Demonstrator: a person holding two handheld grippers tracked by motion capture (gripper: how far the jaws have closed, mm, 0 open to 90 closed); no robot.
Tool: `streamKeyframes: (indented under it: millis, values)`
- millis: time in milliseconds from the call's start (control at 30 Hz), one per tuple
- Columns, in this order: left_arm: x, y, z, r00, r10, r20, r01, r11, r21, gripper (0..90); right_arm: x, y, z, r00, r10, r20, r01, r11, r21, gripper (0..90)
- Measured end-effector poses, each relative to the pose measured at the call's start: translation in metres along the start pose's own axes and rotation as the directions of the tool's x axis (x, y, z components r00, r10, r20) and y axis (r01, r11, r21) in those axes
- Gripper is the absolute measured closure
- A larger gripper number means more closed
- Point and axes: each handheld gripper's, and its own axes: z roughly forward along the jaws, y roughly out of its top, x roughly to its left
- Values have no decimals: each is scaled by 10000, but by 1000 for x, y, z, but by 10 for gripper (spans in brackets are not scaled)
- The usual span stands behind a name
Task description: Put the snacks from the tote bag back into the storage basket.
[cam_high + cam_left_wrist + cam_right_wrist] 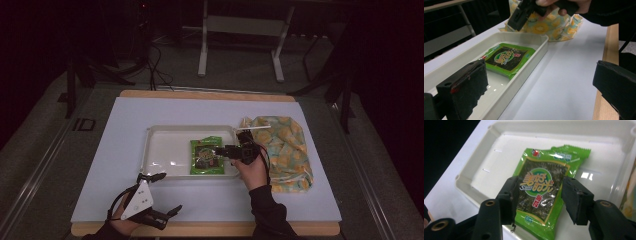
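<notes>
Pale blue mat (pixel 125 150) on a wooden table, dark room.
A green seaweed packet (pixel 206 156) is seen lying flat in the white tray (pixel 160 150); both the right gripper (pixel 220 150) and left gripper (pixel 162 192) are held open, empty.

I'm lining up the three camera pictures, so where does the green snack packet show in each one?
High view: green snack packet lies right of centre in the white tray.
Left gripper view: packet left of centre, in the tray.
Right gripper view: packet in the centre, seen between the right gripper jaws.
Shared landmark: the white tray.
</notes>
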Motion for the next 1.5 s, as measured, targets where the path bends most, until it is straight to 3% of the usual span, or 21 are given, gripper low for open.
streamKeyframes:
  millis: [367,600,767,867,1200,1333,1500]
  values:
    - [0,0,0,10000,-15,-17,15,10000,7,3,4,13,-21,9972,-743,-29,741,9966,-362,402]
    - [0,0,0,10000,-12,-16,12,10000,24,3,1,20,-42,9940,-1091,43,1090,9899,-905,341]
    - [0,0,0,10000,-16,-12,16,10000,54,3,-5,23,-58,9928,-1190,-131,1162,9841,-1345,232]
    - [0,0,0,10000,-28,-27,28,10000,51,3,-9,23,-64,9894,-1450,-55,1430,9805,-1349,187]
    - [0,0,1,10000,-28,-18,28,10000,66,3,-27,15,-78,9869,-1533,500,1597,9716,-1749,158]
    - [0,-1,1,10000,-41,2,41,10000,66,3,-35,10,-85,9807,-1750,872,1890,9626,-1941,154]
    - [0,-1,1,10000,-41,2,41,10000,67,3,-44,3,-91,9761,-1807,1206,2021,9589,-1991,150]
